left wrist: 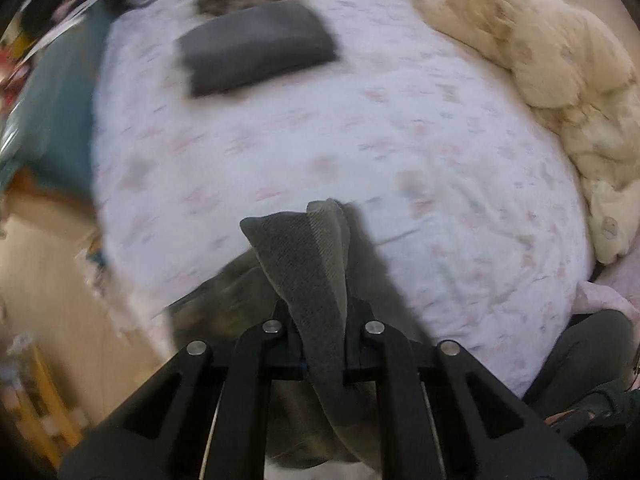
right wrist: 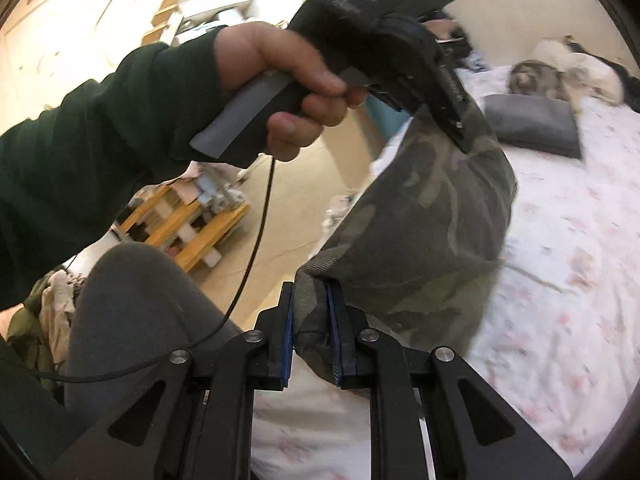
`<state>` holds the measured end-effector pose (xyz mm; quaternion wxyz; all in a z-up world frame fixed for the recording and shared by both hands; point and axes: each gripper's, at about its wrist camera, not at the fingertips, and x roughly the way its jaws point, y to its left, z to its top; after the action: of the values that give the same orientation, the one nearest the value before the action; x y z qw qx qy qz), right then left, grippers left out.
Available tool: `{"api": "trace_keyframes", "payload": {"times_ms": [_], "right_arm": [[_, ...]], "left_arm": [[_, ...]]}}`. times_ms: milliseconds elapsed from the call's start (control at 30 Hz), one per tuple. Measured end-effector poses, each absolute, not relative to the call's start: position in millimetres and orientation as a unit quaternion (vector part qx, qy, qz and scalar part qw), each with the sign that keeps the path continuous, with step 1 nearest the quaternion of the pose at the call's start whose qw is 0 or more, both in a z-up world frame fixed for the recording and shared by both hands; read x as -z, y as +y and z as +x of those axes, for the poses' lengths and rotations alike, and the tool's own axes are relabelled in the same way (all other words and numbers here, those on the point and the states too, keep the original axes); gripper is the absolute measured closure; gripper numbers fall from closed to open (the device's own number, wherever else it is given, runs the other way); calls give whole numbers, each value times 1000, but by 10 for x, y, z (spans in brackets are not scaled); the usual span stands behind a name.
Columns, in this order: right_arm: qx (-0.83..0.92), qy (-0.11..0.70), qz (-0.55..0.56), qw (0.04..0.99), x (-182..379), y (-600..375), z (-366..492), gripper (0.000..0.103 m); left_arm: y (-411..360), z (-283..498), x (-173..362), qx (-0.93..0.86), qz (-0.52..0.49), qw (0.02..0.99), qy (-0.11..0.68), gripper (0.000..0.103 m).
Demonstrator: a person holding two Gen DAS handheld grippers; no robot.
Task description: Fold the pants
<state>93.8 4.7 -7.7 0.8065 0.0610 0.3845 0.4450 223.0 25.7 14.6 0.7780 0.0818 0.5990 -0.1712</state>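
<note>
The camouflage pants [right wrist: 424, 236] hang stretched between my two grippers above the bed. My right gripper [right wrist: 312, 332] is shut on the ribbed waistband at one corner. My left gripper [left wrist: 320, 332] is shut on another part of the waistband [left wrist: 308, 264], which sticks up between its fingers. In the right wrist view the left gripper [right wrist: 452, 120] shows held in a hand at the top, clamping the upper edge of the pants. The rest of the pants hangs below in the left wrist view, blurred.
The bed [left wrist: 360, 140] has a white sheet with pink flowers. A folded dark grey garment [left wrist: 256, 46] lies at its far end. A cream duvet [left wrist: 560, 72] is bunched along the right. A wooden rack [right wrist: 188, 232] stands on the floor at left.
</note>
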Motion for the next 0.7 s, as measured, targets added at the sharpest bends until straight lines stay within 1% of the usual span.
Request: {"api": "trace_keyframes", "payload": {"times_ms": [167, 300, 333, 433, 533, 567, 633, 667, 700], "right_arm": [[-462, 417, 35, 782, 204, 797, 1013, 87], [-451, 452, 7, 770, 547, 1324, 1087, 87], [-436, 469, 2, 768, 664, 1409, 1125, 86], [-426, 499, 11, 755, 766, 1438, 1183, 82], [-440, 510, 4, 739, 659, 1264, 1144, 81], [-444, 514, 9, 733, 617, 1182, 1134, 79], [-462, 524, 43, 714, 490, 969, 1141, 79], [-461, 516, 46, 720, 447, 915, 1150, 79], [-432, 497, 42, 752, 359, 836, 1229, 79]], "left_arm": [[1103, 2143, 281, 111, 49, 780, 614, 95], [1398, 2151, 683, 91, -9, 785, 613, 95], [1397, 2163, 767, 94, -5, 786, 611, 95], [1374, 2127, 957, 107, 8, 778, 619, 94], [1430, 2148, 927, 124, -15, 775, 619, 94], [1439, 2151, 919, 125, -19, 776, 618, 94], [1430, 2127, 927, 124, -10, 778, 616, 94], [1430, 2117, 939, 126, -10, 777, 617, 94], [1446, 2118, 945, 127, -15, 775, 618, 94]]}}
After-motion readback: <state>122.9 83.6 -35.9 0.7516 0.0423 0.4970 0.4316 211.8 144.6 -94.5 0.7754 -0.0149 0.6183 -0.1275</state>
